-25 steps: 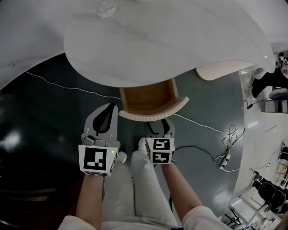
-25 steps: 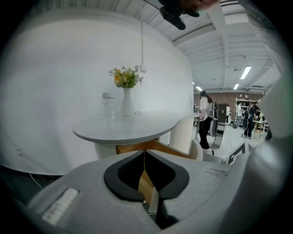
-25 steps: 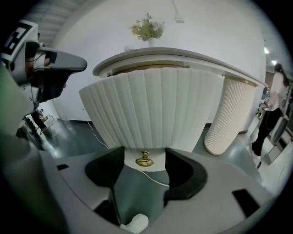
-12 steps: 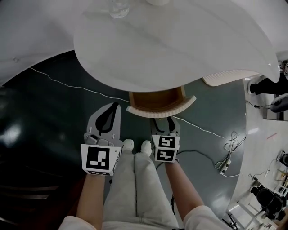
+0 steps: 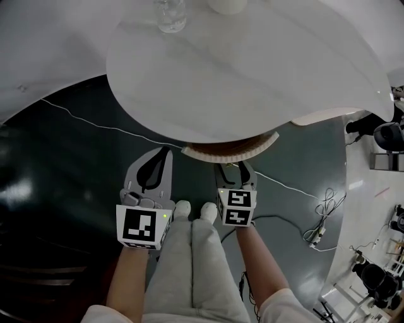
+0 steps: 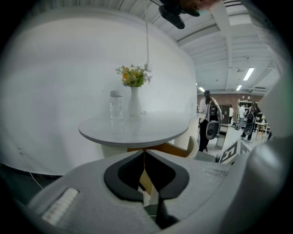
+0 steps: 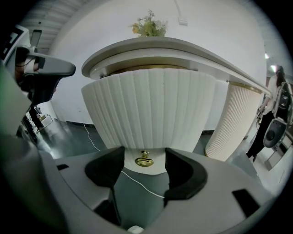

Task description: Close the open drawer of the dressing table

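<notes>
The drawer (image 5: 231, 150) sat just under the middle of the head view, tucked below the round white top of the dressing table (image 5: 252, 69). It was almost shut. Only its curved, ribbed front and a thin brown strip of wood stuck out past the edge of the top.

The right gripper (image 5: 231, 169) was right below the drawer front, pointing up at it. Its jaws were apart and held nothing. In the right gripper view a small gold knob (image 7: 144, 159) at the bottom edge of the front showed in the gap between the two jaws. Neither jaw pinched it. The left gripper (image 5: 161, 154) hung to the left of the drawer, well off it, with its jaws pressed together on nothing.

The drawer looked like hard wood, so it would likely not bend or squash. It looked empty enough to be light and should slide straight in. The best spot to push would be the flat middle of the front, close to the knob, so the drawer would not twist. The knob was tiny and shiny and might slip, so it seemed a poor thing to squeeze.

A glass (image 5: 170, 14) stood at the top of the head view, and a vase (image 6: 134, 100) of flowers stood by it. A hard shove might shake them, so a soft push seemed best.
</notes>
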